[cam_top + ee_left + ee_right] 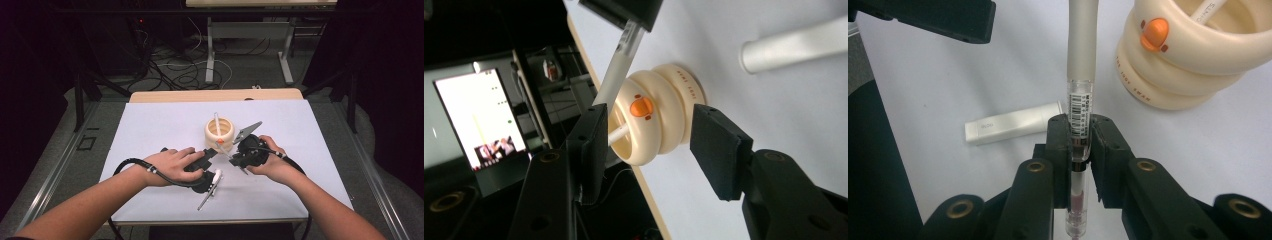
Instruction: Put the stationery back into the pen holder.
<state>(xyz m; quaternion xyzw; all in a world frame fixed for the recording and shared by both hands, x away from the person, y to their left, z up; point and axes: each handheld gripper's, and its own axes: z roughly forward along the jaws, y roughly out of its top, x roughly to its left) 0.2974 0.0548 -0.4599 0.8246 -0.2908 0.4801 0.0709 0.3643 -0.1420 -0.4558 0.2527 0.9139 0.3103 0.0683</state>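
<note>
The right gripper (1079,150) is clamped on a slim pen with a clear barcoded barrel and a frosted grey upper section (1080,75); in the right gripper view both black jaws press flat against the clear barrel, and the pen runs straight up between them toward the top edge. In the high view the same right gripper (239,156) sits in the person's right hand (270,160) just right of the cream ribbed ring-shaped pen holder with an orange button-like mark (219,132), which stands upright on the white sheet covering the table (150,130) near its centre. A white stick-like pen (217,122) leans inside the holder. The left gripper (649,145) has its jaws apart; in the left gripper view they stand on either side of the cream holder (659,112) without touching it, and the pen held by the other gripper (616,75) crosses in front of the holder's rim. In the high view the left gripper (207,157) lies under the person's left hand (170,165), just left of the holder. A white rectangular pen cap (1013,124) lies flat on the sheet in the right gripper view, near the clamped pen and apart from the holder (1193,55). A thin silver pen (209,190) lies on the sheet just below the left gripper in the high view.
</note>
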